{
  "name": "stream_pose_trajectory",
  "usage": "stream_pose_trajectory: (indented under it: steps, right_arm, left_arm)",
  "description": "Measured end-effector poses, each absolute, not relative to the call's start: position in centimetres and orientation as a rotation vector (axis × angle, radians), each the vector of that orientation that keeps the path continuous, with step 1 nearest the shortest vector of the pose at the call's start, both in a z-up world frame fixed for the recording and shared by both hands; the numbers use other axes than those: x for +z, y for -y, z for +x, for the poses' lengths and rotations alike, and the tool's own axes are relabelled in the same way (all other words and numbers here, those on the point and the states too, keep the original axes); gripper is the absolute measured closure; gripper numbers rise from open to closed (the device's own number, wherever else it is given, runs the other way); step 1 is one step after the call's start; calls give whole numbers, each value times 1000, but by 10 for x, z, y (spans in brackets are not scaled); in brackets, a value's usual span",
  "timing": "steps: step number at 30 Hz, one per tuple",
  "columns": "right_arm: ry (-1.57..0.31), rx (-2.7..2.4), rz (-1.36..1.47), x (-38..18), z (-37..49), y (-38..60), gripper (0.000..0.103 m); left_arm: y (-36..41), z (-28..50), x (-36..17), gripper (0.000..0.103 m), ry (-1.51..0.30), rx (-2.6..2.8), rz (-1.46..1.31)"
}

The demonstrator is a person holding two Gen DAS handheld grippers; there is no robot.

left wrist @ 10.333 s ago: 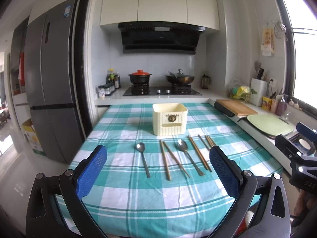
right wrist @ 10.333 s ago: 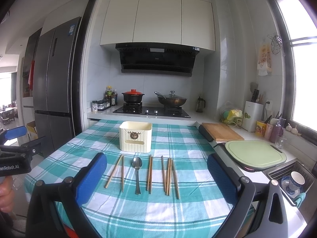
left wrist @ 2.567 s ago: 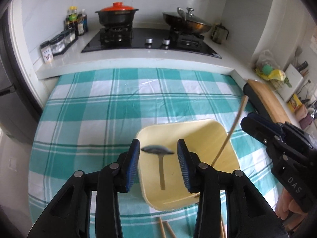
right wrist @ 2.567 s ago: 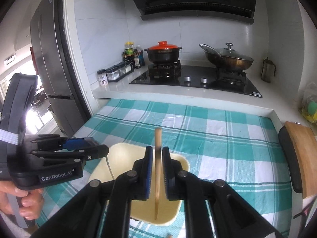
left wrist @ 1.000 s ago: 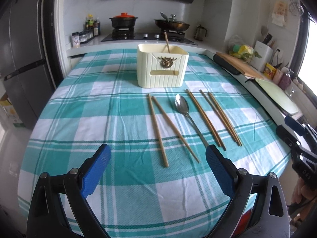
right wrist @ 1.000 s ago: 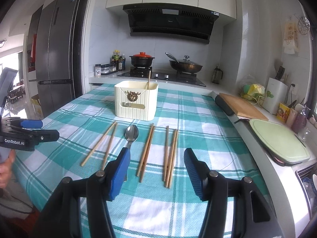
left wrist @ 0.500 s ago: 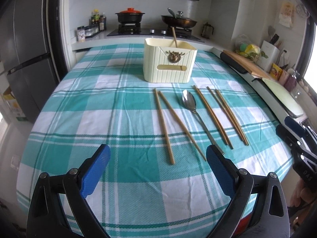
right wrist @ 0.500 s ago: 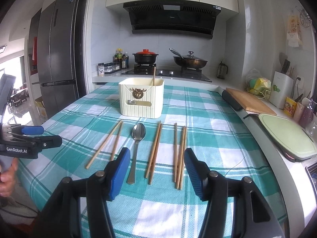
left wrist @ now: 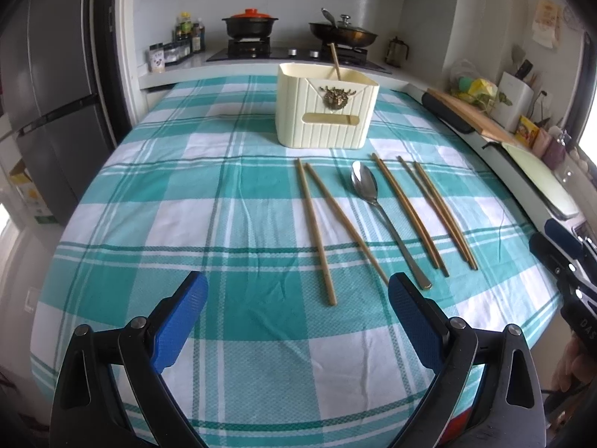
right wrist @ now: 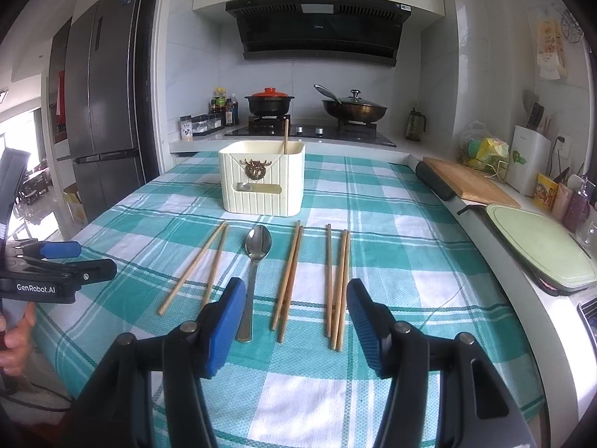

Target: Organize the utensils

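Kitchen scene. Table covered with a teal-and-white checked tablecloth (right wrist: 391, 231), slightly wrinkled. Behind it a white counter with a black stove (right wrist: 309, 132): red-lidded pot (right wrist: 269, 101) on the left burner, lidded wok (right wrist: 354, 110) on the right. Range hood (right wrist: 321, 30) and white cabinets above. Grey fridge (right wrist: 100, 93) at left. Spice jars and bottles (right wrist: 209, 115) beside the stove. On the right counter: wooden cutting board (right wrist: 470, 183), green board (right wrist: 541, 246), white knife holder (right wrist: 530, 162), window light at the edge.

Cream utensil holder (right wrist: 263, 179) stands upright mid-table, one chopstick (right wrist: 286, 134) leaning out of it. In front, lying flat in a row: chopstick pair on the left (right wrist: 203, 265), spoon (right wrist: 255, 261) bowl toward the holder, chopstick pair in the middle (right wrist: 289, 280), three chopsticks on the right (right wrist: 335, 283). Nothing blocks the way to them.

Right gripper (right wrist: 296, 313) hovers over the near ends of the spoon and middle pair, jaws spread about halfway, nothing between. Left gripper (left wrist: 296, 313) hovers above the cloth in front of the leftmost pair, jaws spread wide, empty. Each is hand-held; a hand (right wrist: 15, 332) shows at the left edge of the right wrist view.
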State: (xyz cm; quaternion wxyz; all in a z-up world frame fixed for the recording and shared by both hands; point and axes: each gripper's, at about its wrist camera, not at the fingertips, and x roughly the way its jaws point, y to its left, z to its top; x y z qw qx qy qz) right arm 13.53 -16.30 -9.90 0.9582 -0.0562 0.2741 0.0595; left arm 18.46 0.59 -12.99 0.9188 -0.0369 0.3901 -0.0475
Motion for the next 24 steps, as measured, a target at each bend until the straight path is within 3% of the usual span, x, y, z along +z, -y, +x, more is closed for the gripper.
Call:
stream_pose_trajectory:
  steps: [17, 19, 24]
  right_arm:
    - [-647, 99, -35, -114, 152, 188, 47]
    - [-666, 96, -38, -117, 157, 194, 50]
    - [-761, 99, -11, -131, 192, 223, 71]
  left_arm:
    - [-13, 219, -156, 5, -892, -88, -105]
    - [-12, 220, -158, 5, -899, -87, -97]
    - [-11, 222, -164, 5, -913, -82, -83]
